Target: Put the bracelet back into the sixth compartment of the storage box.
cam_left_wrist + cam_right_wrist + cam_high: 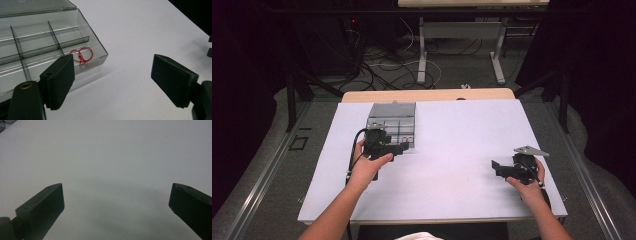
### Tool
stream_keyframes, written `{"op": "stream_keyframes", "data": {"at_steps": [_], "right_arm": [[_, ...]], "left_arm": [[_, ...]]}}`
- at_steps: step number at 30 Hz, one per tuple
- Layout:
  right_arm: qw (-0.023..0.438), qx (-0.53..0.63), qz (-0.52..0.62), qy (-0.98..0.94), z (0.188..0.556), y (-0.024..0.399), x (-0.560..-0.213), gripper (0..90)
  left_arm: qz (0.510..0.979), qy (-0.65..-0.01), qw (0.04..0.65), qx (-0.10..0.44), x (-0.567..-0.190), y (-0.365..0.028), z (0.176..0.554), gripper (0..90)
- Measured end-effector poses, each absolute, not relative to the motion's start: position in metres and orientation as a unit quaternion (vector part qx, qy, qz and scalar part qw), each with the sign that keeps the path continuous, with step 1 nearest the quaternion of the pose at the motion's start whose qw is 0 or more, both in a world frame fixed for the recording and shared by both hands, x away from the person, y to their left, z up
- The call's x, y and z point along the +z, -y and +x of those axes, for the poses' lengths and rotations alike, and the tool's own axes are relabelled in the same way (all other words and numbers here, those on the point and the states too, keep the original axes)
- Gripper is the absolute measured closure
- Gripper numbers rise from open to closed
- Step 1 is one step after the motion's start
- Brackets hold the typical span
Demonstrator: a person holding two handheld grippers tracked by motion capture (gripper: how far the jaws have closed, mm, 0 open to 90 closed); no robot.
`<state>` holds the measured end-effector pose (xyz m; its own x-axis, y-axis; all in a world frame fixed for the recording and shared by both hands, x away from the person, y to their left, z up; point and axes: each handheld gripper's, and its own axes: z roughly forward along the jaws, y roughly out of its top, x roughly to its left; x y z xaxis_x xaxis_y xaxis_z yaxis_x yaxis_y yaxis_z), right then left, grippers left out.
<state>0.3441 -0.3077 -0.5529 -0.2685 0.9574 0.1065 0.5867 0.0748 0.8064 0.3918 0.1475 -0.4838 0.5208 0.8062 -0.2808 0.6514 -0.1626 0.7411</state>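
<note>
We hold the left tongs [112, 80] spread beside the near edge of the clear plastic compartment box [50, 47], whose corner cell contains a red thread loop [82, 55]. The right tongs [116, 205] gape wide over bare white table [457, 150], well apart from the box.

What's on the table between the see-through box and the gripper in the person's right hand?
Nothing. In the high view, the stretch of white table between the clear box and the right gripper is bare. The right gripper view shows plain white surface ahead of its open jaws too.
</note>
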Motion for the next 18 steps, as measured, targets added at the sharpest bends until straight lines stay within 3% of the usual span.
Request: {"op": "stream_keyframes", "data": {"at_steps": [18], "right_arm": [[0.241, 0.39, 0.557, -0.692, 0.344, 0.308, -0.553, 0.0]], "left_arm": [[0.73, -0.505, 0.447, 0.107, -0.489, -0.197, 0.371, 0.6]]}}
